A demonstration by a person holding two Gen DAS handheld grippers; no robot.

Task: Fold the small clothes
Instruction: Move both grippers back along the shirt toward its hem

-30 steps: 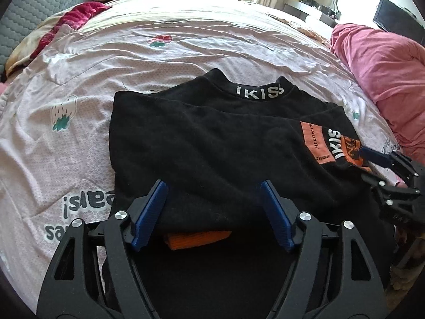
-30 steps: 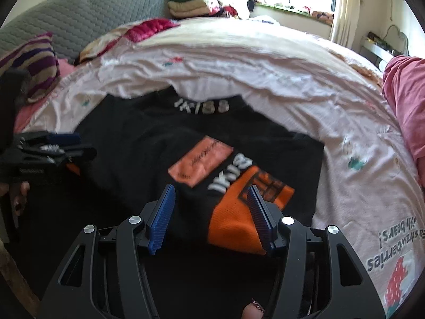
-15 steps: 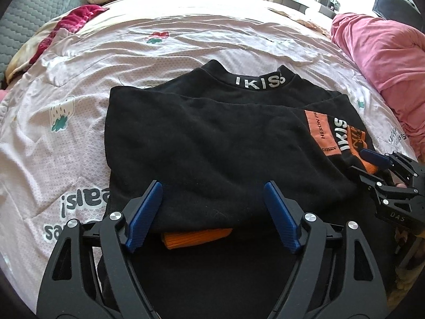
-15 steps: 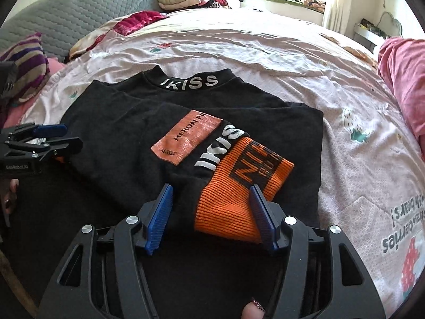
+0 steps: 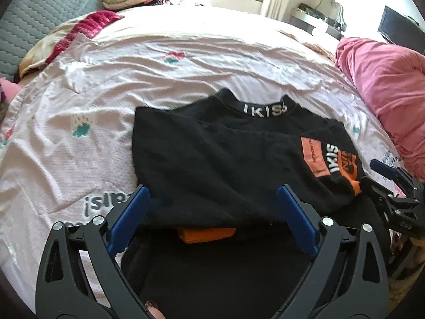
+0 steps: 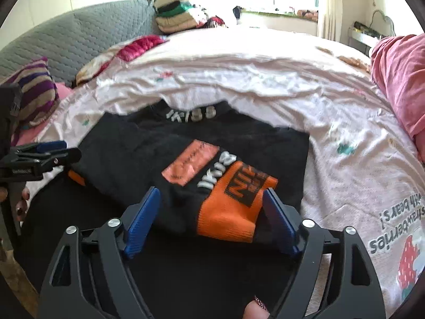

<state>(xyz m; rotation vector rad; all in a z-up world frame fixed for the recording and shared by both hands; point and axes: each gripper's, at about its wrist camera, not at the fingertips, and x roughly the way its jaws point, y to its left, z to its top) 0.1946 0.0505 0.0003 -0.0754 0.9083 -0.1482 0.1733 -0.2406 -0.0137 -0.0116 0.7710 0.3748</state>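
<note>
Black sweater (image 5: 225, 164): sleeves folded in, flat on bed (image 5: 186, 61).
Left gripper (image 5: 212, 212): jaws opening, holding nothing.
Right gripper (image 6: 212, 212): jaws opening around orange cuff (image 6: 233, 207), no pinch.
Next: likely grip hem, fold toward collar (image 5: 265, 110).

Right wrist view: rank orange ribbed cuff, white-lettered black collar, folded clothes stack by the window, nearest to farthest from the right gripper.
1. Orange ribbed cuff, between the opening right gripper fingers, untouched.
2. White-lettered black collar, mid-bed, straight ahead.
3. Folded clothes stack, far side, up left.

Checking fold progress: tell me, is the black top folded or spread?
Folded: the black top lies compact, its orange-cuffed sleeve laid across the front.
</note>
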